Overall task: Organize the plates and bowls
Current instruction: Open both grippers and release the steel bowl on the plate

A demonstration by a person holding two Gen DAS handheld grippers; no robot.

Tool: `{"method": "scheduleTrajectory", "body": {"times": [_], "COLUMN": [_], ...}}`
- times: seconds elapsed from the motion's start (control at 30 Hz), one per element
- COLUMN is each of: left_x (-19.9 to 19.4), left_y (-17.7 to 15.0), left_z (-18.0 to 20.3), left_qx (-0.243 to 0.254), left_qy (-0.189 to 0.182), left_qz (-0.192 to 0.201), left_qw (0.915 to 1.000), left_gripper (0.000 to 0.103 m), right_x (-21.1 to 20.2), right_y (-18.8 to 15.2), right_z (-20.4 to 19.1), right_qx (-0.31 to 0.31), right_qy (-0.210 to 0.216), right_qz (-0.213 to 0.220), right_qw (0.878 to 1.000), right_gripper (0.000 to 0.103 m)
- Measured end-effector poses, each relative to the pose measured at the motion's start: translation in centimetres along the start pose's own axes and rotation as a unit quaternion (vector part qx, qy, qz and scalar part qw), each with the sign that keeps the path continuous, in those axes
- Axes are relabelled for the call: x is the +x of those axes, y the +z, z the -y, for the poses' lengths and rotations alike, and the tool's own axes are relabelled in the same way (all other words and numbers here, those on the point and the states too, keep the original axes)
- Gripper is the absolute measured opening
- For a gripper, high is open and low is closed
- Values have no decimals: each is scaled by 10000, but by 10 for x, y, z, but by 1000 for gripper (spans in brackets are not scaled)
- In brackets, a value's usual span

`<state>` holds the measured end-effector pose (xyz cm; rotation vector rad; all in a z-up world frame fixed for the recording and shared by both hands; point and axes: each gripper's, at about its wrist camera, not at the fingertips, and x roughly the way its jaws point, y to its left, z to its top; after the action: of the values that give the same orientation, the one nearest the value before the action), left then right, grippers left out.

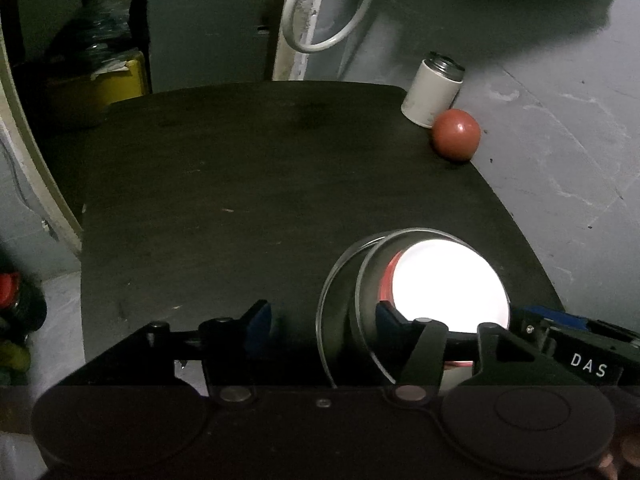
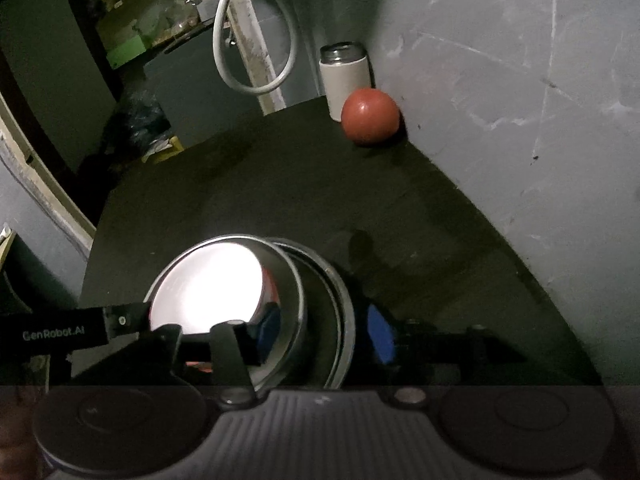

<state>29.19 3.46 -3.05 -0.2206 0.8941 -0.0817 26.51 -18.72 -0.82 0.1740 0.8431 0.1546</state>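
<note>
Two steel bowls sit nested near the front of the dark table (image 1: 240,200). The inner bowl (image 1: 448,280) (image 2: 208,284) glares white inside and tilts within the outer bowl (image 1: 330,280) (image 2: 342,292). My left gripper (image 1: 322,316) is open and straddles the bowls' left walls, with one blue pad inside the inner bowl and the other pad outside, clear of the rim. My right gripper (image 2: 318,336) is open and straddles the right walls in the same way. No pad visibly presses on the metal.
A red ball (image 1: 456,134) (image 2: 370,116) and a white can (image 1: 430,92) (image 2: 346,76) stand at the far right corner against the grey wall (image 2: 520,100). A white cable loop (image 1: 320,20) hangs behind. The table ends at the left, above floor clutter.
</note>
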Motion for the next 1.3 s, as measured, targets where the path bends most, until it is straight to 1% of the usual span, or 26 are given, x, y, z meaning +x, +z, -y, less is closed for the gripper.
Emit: {"method": "scheduleTrajectory", "body": {"times": [0.1, 0.3, 0.4, 0.47, 0.6, 0.73, 0.87, 0.97, 1.13, 1.3], "left_x": [-1, -2, -3, -4, -8, -12, -18, -23, -33, -42], "left_y": [-1, -2, -3, -4, -8, -10, -14, -16, -24, -31], "left_z": [-1, -4, -6, -7, -8, -9, -7, -6, -2, 0], "left_qx": [-9, -140, -240, -307, -416, -487, -506, -430, -334, -384], "left_qy": [57, 176, 202, 226, 288, 427, 643, 709, 755, 762], "left_qz": [18, 40, 26, 50, 150, 247, 363, 445, 624, 762], "left_qw": [10000, 9997, 9995, 9993, 9986, 9976, 9960, 9956, 9946, 9934], "left_gripper": [66, 71, 72, 78, 85, 88, 92, 94, 95, 97], "right_x": [0, -3, -3, -5, -8, -12, -18, -23, -34, -47], "right_y": [-1, -4, -5, -5, -5, -6, -7, -8, -11, -15], "right_z": [0, 3, 4, 5, 7, 9, 10, 12, 15, 19], "right_qx": [-6, 56, 52, 61, 82, 109, 151, 171, 214, 233], "right_qy": [-47, -104, -138, -158, -171, -178, -172, -204, -123, -33], "right_qz": [38, 120, 128, 155, 243, 342, 444, 528, 757, 986], "right_qw": [10000, 9999, 9998, 9997, 9995, 9992, 9988, 9982, 9968, 9948], "right_gripper": [59, 69, 71, 73, 82, 87, 90, 92, 100, 103]}}
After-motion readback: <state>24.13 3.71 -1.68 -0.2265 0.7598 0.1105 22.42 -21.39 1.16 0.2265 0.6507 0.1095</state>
